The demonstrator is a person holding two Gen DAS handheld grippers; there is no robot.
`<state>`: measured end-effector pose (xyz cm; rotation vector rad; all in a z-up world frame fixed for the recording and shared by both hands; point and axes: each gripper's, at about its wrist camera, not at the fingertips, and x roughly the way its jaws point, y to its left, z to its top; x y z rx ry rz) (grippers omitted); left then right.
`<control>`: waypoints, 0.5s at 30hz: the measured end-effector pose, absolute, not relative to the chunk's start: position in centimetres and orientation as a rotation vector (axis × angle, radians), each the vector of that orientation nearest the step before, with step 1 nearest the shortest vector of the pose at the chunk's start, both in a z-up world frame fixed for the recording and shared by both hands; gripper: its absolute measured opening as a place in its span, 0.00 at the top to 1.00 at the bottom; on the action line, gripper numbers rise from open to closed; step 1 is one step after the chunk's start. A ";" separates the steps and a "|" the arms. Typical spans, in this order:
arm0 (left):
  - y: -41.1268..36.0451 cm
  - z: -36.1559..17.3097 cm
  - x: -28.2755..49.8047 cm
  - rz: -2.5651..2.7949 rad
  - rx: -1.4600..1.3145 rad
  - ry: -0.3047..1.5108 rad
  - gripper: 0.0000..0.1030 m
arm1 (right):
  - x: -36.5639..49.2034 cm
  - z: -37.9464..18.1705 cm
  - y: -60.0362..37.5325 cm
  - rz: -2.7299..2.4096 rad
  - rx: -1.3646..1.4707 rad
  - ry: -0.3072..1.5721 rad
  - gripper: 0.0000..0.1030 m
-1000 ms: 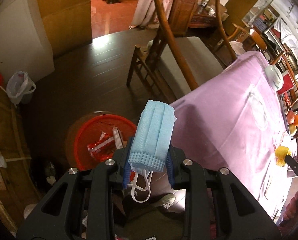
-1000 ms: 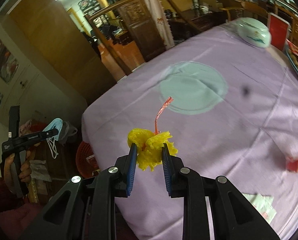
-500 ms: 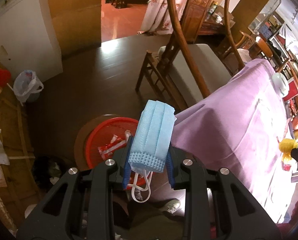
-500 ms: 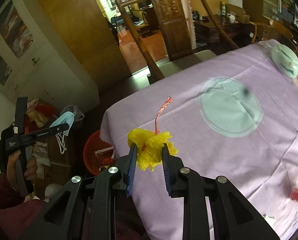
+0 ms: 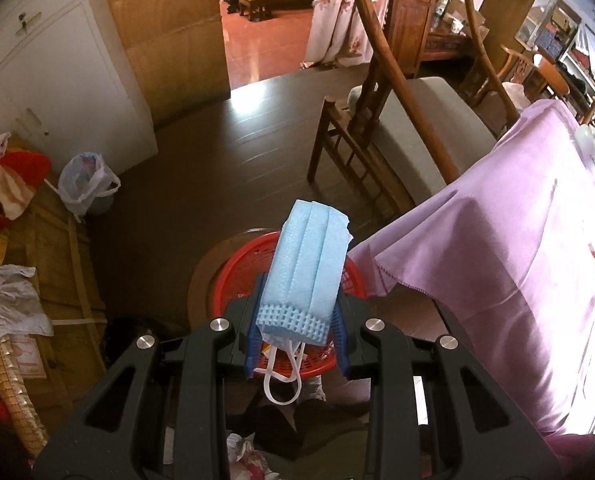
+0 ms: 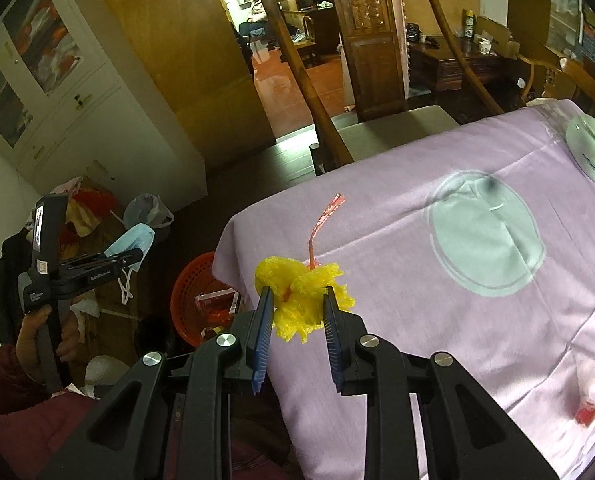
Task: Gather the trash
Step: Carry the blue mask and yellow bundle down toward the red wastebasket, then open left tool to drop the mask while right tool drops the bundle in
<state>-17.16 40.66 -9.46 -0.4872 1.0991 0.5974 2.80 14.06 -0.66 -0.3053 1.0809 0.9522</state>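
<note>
Blue pleated face mask, folded, white ear loops dangling at 6 o'clock, clamped between closed pads of left gripper, above red basket. Crumpled yellow wrapper, red strip at 12 o'clock, pinched in right gripper, over purple tablecloth.

Only small white lettering on the left hand-held gripper, perhaps a brand, too blurred to read
</note>
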 end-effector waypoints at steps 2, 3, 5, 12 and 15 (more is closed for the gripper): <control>40.8 -9.8 -17.1 0.594 -0.493 1.107 0.71 | 2.8 -0.7 14.2 0.951 -0.308 1.085 0.76; 40.9 -10.1 -17.2 0.590 -0.501 1.113 0.71 | 2.8 -0.7 14.2 0.950 -0.309 1.086 0.76; 41.2 -11.0 -17.3 0.577 -0.531 1.126 0.71 | 2.7 -0.8 14.1 0.950 -0.311 1.091 0.76; 42.5 -15.1 -18.8 0.583 -0.660 1.196 0.71 | 2.6 -0.7 14.3 0.943 -0.327 1.088 0.76; 42.8 -16.8 -19.0 0.581 -0.677 1.226 0.71 | 2.6 -0.5 14.0 0.928 -0.327 1.079 0.76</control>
